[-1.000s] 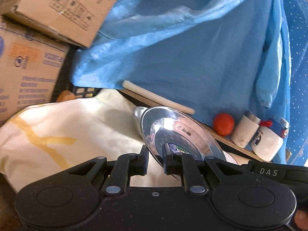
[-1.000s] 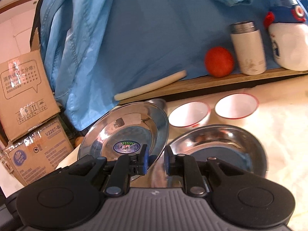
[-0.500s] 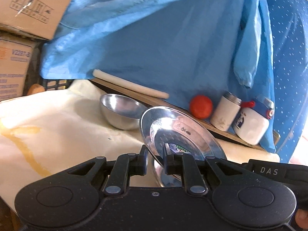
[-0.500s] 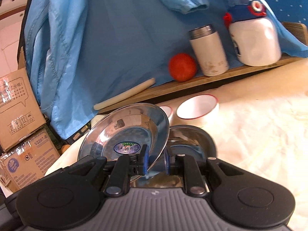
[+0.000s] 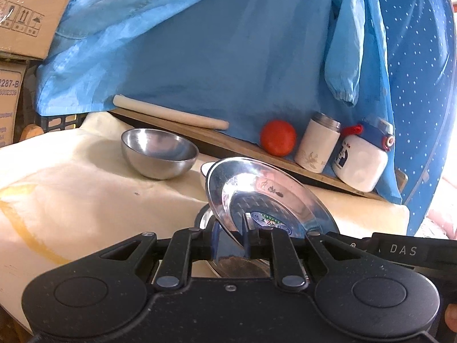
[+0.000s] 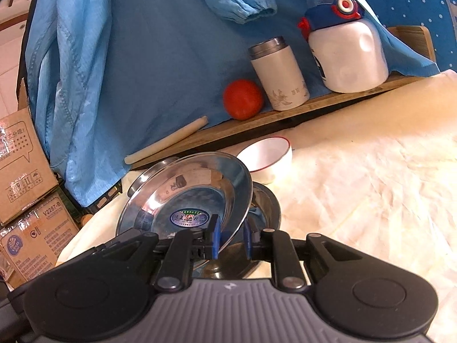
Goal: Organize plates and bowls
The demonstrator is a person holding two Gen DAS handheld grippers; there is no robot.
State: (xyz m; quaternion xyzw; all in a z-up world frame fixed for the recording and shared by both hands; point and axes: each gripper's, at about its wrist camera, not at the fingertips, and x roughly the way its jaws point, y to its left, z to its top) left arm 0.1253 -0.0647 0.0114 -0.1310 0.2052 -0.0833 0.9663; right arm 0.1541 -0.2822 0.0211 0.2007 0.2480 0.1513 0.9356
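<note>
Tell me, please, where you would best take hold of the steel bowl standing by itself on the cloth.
Grip the steel bowl by its thin rim, coming from above with one finger inside and one outside. It sits upright and open, and its rounded, polished wall would probably slip from a side pinch. The near rim is unobstructed.
</note>
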